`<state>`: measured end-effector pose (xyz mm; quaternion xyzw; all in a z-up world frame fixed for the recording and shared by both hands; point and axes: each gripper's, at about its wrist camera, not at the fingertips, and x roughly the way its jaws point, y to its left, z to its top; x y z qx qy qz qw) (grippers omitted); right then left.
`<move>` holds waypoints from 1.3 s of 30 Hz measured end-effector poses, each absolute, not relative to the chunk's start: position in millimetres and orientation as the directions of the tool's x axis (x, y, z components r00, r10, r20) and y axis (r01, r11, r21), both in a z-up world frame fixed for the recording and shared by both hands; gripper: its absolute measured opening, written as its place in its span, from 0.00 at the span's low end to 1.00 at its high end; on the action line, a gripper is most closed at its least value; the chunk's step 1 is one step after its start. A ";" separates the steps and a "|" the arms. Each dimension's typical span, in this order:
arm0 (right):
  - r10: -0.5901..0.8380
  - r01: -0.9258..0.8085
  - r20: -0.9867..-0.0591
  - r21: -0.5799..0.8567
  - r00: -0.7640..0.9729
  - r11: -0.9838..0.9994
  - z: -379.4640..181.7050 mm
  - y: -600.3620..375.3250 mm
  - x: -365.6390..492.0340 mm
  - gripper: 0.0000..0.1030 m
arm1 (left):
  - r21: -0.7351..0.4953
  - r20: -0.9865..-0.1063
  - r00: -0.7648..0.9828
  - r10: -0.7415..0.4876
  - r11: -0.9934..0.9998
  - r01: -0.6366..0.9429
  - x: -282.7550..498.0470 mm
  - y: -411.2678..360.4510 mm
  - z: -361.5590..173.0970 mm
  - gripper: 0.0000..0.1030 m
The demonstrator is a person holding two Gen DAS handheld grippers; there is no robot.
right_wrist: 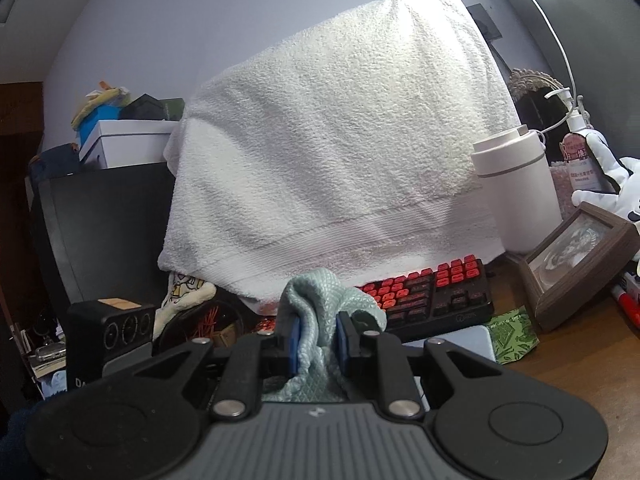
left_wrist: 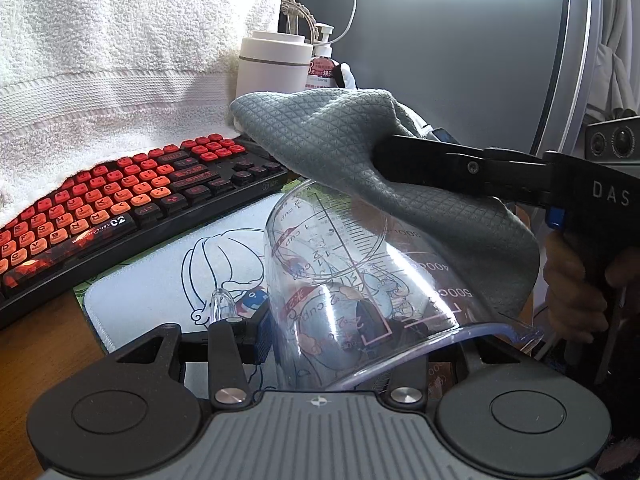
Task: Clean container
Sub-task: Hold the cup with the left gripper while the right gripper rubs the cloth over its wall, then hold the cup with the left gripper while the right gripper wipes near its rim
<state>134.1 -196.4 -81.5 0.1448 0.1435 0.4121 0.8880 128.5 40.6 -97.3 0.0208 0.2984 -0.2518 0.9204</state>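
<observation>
My left gripper [left_wrist: 316, 328] is shut on a clear plastic measuring cup [left_wrist: 340, 272] with printed scale marks. The cup is tilted, its rim toward the camera and its base pointing away, above a printed mouse mat [left_wrist: 160, 288]. One blue pad [left_wrist: 264, 336] presses the cup's left side; the other finger shows only dimly through the plastic. My right gripper [left_wrist: 384, 156] [right_wrist: 318, 340] comes in from the right, shut on a grey-green quilted cloth [left_wrist: 340, 140] [right_wrist: 316, 304]. The cloth drapes over the cup's upper side and base.
A red and black keyboard [left_wrist: 132, 200] [right_wrist: 432, 292] lies behind the mat, below a monitor covered by a white towel [left_wrist: 112, 52] [right_wrist: 332, 148]. A white canister [left_wrist: 276, 64] [right_wrist: 516, 184], a pump bottle [left_wrist: 324, 60], a framed picture [right_wrist: 576, 260] and a black speaker [right_wrist: 112, 332] crowd the desk.
</observation>
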 end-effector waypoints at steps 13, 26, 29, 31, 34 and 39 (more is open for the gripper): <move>0.869 -0.793 -0.132 0.362 0.477 0.491 -77.5 -183.7 99.4 0.17 | -0.113 -0.560 0.695 -0.451 0.873 0.475 128.2 43.2 -97.5 0.42; 0.796 -0.717 -0.145 0.363 0.588 0.595 -75.6 -194.7 132.9 0.17 | -0.113 -0.559 0.695 -0.451 0.873 0.475 127.8 42.3 -97.4 0.42; 0.786 -0.704 -0.146 0.369 0.601 0.607 -74.6 -196.5 133.5 0.17 | -0.113 -0.560 0.695 -0.451 0.873 0.475 128.3 42.8 -97.4 0.42; 0.778 -0.700 -0.150 0.358 0.610 0.618 -73.8 -194.8 128.5 0.17 | -0.115 -0.559 0.695 -0.452 0.872 0.475 129.6 44.0 -97.4 0.42; 0.788 -0.710 -0.155 0.356 0.596 0.607 -73.4 -190.9 120.2 0.17 | -0.115 -0.559 0.695 -0.452 0.872 0.475 129.8 44.3 -97.6 0.42; 0.827 -0.753 -0.161 0.349 0.539 0.559 -71.6 -183.6 103.6 0.17 | -0.114 -0.559 0.695 -0.452 0.872 0.475 129.9 44.4 -97.8 0.42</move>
